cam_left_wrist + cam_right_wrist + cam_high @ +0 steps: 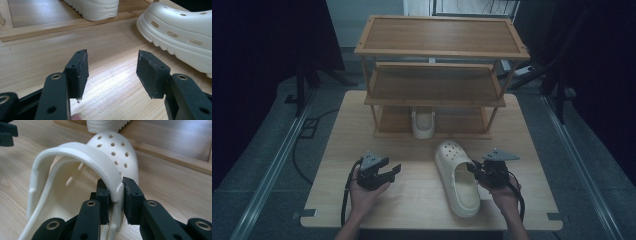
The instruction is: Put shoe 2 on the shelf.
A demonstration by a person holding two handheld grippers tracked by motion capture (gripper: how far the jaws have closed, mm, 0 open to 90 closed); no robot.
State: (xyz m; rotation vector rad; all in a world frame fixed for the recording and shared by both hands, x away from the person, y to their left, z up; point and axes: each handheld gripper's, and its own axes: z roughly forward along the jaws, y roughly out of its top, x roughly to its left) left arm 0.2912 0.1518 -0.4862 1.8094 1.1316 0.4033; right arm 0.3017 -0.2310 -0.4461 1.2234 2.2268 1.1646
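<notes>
The clog, lying on the table just left of the right gripper, whose jaws pinch its side wall, looks light, soft and springy foam, best held at that rim, while the left gripper gapes empty.

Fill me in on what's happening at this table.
A person holds a gripper in each hand at a wooden table. The right gripper is shut on the side wall of a cream clog lying on the table, toe towards a three-tier wooden rack. The left gripper is open and holds nothing, pointing towards the clog. A second cream clog already sits on the rack's bottom shelf.
</notes>
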